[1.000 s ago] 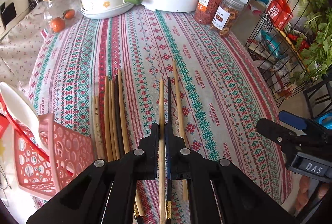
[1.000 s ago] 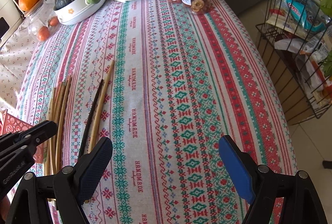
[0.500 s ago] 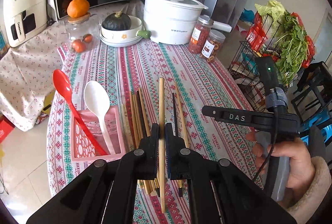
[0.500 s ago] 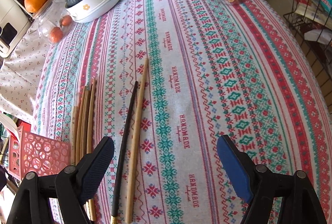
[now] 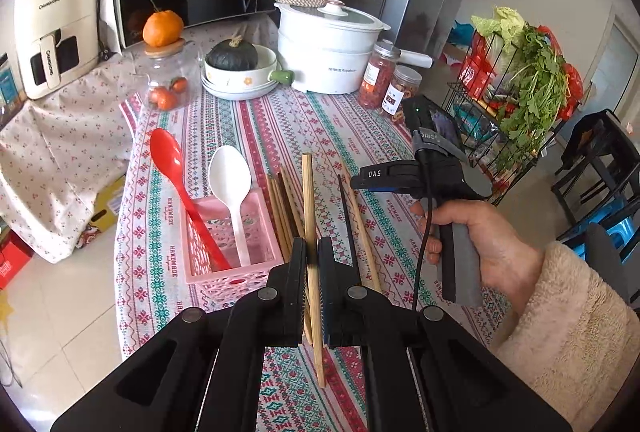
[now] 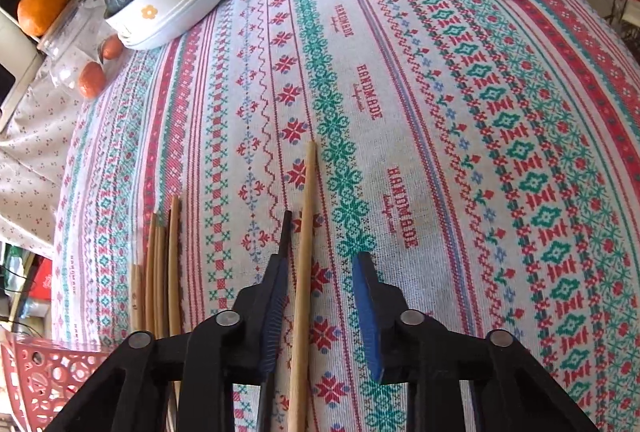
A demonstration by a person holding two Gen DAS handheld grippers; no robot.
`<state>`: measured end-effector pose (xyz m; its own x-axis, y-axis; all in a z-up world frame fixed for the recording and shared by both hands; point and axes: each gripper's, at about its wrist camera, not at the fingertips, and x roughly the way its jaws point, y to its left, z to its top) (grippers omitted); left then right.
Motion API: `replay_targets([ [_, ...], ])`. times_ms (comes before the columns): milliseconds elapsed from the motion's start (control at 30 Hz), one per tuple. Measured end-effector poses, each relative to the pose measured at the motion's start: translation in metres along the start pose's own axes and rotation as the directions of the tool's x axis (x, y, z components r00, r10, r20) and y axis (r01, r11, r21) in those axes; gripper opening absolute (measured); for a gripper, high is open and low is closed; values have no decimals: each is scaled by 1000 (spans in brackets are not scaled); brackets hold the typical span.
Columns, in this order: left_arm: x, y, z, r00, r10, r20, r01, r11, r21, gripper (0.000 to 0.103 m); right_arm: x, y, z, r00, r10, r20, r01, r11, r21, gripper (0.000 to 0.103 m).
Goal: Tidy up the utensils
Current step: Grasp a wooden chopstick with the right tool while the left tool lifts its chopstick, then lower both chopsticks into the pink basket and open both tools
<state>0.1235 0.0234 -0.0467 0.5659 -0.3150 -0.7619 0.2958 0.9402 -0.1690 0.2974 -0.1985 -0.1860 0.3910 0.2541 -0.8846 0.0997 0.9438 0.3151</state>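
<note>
My left gripper point(image 5: 313, 252) clamps one bamboo chopstick point(image 5: 308, 200) above the pink basket point(image 5: 228, 232) — only the right view shows my right gripper point(image 6: 320, 272), jaws just closing, not yet pressing, around a tan chopstick point(image 6: 306, 216) on the tablecloth point(image 6: 440, 112), a black one point(image 6: 285, 232) beside.

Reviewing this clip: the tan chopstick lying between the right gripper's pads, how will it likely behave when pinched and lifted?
The tan chopstick looks rigid, so probably no droop. Thin and smooth, it may pivot between the right gripper pads. Lying beside the black chopstick, it might roll against it.
</note>
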Motion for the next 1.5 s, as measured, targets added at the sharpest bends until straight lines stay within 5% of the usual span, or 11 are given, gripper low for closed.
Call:
replay_targets([
  [67, 0, 4, -1, 1000, 2, -3, -2, 1000, -6, 5, 8, 4, 1, 1000, -18, -8, 18, 1000, -22, 12],
  [333, 2, 11, 0, 1000, 7, -5, -7, 1000, -25, 6, 14, 24, 2, 989, -147, -25, 142, 980, -137, 6],
  [500, 0, 10, 0, 1000, 18, 5, -18, 1000, -21, 5, 1, 21, -11, 993, -118, -11, 114, 975, -189, 5],
  [800, -11, 2, -2, 999, 10, 39, -10, 1000, -6, 5, -87, 19, -31, 983, -15, 182, 59, 970, -236, 5],
  [1167, -53, -6, 5, 985, -38, 166, 44, 999, -29, 5, -174, 14, -57, 917, 97, 388, -5, 973, -232, 5],
  [1500, -117, 18, 20, 914, 3, 406, 50, 992, -119, 5, -231, 32, -67, 829, 195, 525, -58, 962, -267, 5],
])
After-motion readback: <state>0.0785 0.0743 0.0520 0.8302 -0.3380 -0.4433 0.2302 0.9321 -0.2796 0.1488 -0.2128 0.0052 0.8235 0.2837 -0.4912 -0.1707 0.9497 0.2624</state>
